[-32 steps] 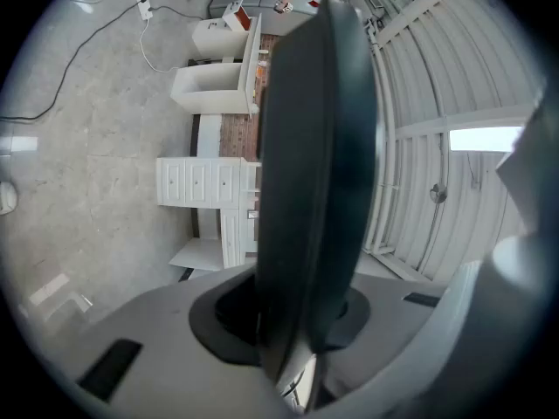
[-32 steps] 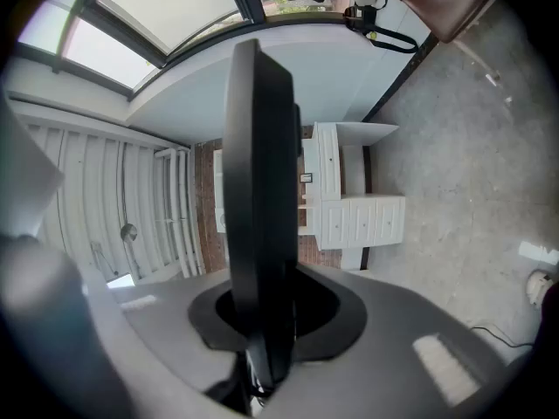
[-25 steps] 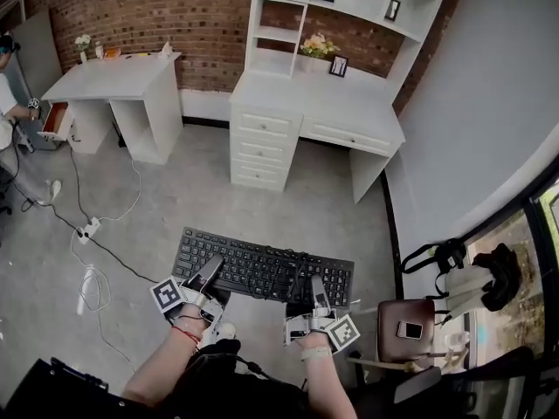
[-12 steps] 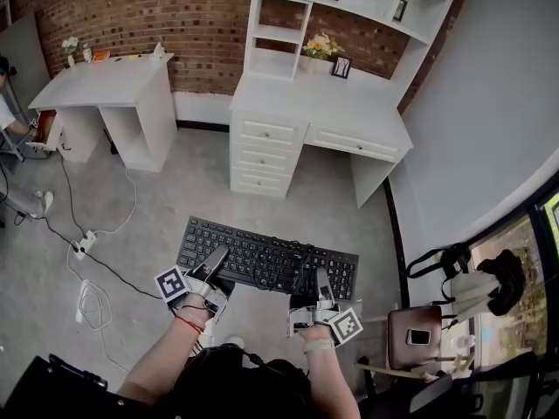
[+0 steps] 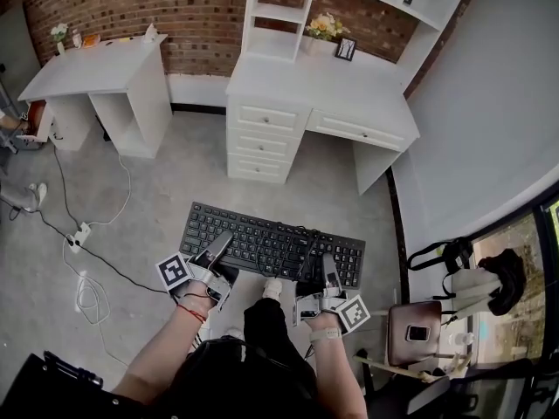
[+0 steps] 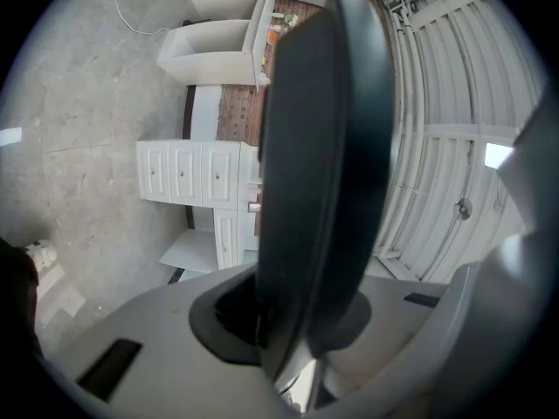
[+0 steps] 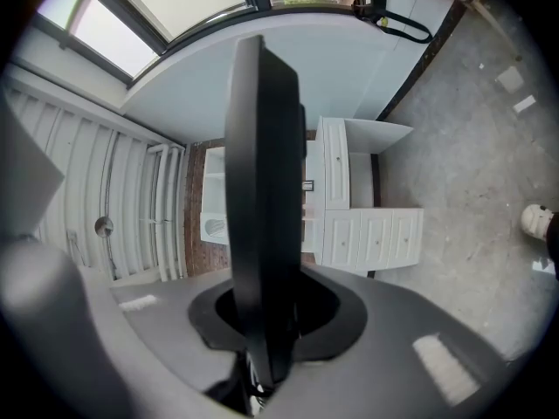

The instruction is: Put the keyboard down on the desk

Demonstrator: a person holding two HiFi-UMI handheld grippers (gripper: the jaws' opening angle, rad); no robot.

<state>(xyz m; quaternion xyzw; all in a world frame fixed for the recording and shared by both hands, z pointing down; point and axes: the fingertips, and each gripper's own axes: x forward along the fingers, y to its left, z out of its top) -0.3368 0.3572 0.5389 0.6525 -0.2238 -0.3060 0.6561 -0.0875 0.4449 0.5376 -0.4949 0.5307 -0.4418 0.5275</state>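
keyboard (image 5: 262,236) above floor (image 5: 157,195), before desk (image 5: 323,90); left claw (image 5: 219,245) on its left, right claw (image 5: 329,272) on right

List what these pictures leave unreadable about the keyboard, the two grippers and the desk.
1. Keyboard: key legends, head view, too small to read.
2. Left gripper and right gripper: their lower jaws, head view, hidden under the keyboard.
3. Desk: upper shelves, head view, cut off by the top edge.
4. Desk top: both gripper views, much of it behind the dark edge-on keyboard.
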